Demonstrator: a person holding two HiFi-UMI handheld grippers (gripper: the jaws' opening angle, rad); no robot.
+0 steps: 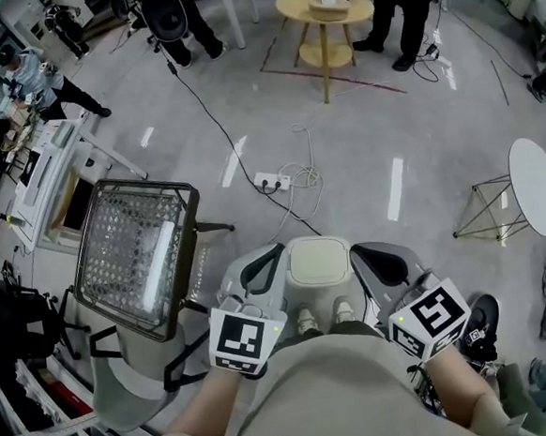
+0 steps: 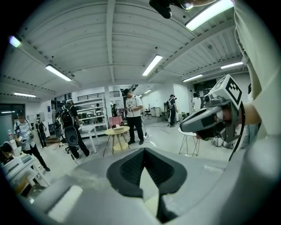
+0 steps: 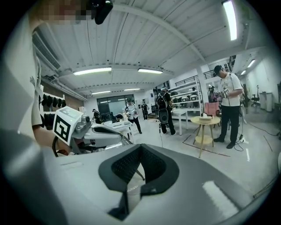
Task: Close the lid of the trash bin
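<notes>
Cream plastic trash bin point(image 1: 319, 259) sits on the grey floor point(image 1: 352, 150) between our grippers, its lid lying flat. Our left gripper point(image 1: 274, 254) and right gripper point(image 1: 358, 251) flank it, both with jaws closed on nothing.

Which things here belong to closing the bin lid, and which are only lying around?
For the job:
trash bin
left gripper
right gripper

Lying about:
yellow table
power strip
white table
</notes>
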